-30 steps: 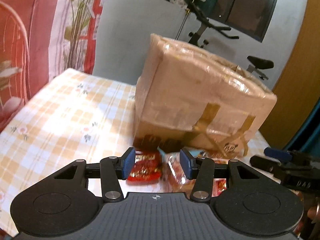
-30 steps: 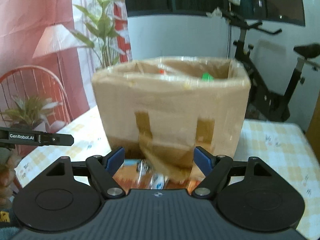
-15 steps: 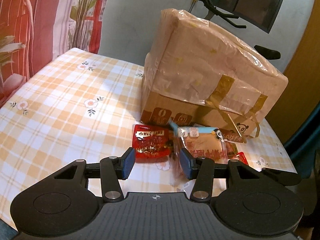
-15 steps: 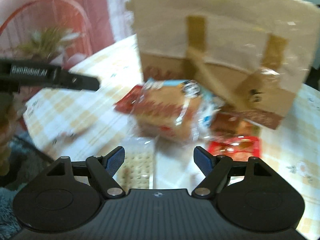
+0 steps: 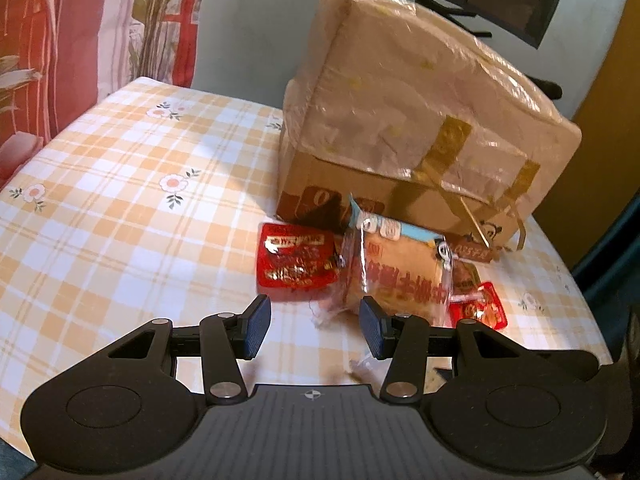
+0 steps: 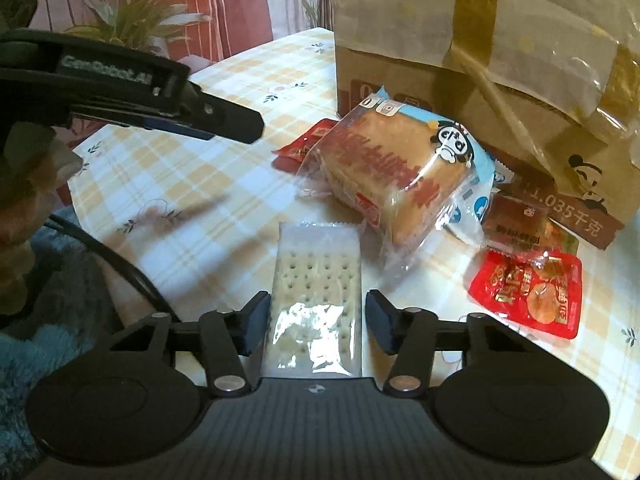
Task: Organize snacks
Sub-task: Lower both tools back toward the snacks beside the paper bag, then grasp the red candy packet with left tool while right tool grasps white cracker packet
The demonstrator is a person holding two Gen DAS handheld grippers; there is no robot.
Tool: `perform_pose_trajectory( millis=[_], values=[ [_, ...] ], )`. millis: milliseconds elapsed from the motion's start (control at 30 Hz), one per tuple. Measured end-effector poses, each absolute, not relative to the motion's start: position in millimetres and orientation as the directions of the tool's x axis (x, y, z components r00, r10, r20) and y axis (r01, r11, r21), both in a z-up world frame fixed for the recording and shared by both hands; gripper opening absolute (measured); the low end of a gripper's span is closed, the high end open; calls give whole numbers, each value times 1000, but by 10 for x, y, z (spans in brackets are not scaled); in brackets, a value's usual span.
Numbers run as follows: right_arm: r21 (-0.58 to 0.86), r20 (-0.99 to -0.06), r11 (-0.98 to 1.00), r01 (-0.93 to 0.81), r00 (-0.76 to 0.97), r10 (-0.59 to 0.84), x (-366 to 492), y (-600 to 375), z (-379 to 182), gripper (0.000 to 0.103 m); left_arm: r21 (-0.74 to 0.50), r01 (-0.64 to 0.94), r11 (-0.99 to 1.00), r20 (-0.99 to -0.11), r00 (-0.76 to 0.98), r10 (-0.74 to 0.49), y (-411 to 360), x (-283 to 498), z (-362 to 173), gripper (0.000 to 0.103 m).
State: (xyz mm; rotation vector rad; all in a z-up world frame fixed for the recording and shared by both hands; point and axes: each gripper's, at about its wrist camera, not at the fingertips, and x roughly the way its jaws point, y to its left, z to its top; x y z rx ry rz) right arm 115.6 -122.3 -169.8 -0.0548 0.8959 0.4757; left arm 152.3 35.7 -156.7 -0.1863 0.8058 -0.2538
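A taped cardboard box (image 5: pixel 420 120) stands on the checked tablecloth (image 5: pixel 120 200); it also shows in the right wrist view (image 6: pixel 480 40). In front lie a wrapped bread loaf (image 5: pixel 400 276) (image 6: pixel 400 176), a red packet (image 5: pixel 296 264), another red packet (image 6: pixel 528 292) (image 5: pixel 480 310), a small brown packet (image 6: pixel 516 224) and a clear cracker pack (image 6: pixel 316 292). My left gripper (image 5: pixel 316 328) is open and empty, just short of the loaf. My right gripper (image 6: pixel 318 322) is open, its fingers either side of the cracker pack's near end without pinching it.
The left gripper's body (image 6: pixel 120 80) crosses the upper left of the right wrist view. The table's near edge (image 6: pixel 100 240) drops to a blue fuzzy surface. Pink curtain (image 5: pixel 60 40), plants and an exercise bike stand behind the table.
Both grippers pulled back and tilted down from the box toward the snacks. The right gripper came down over the cracker pack, which now lies between its fingers.
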Motion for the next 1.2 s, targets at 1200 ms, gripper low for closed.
perform_pose_trajectory(
  millis=[1200],
  values=[
    [217, -719, 963, -160, 641, 268, 1022, -1830, -1771, 49, -35, 149, 988, -738, 663, -126, 101, 2161, -1962, 66]
  ],
)
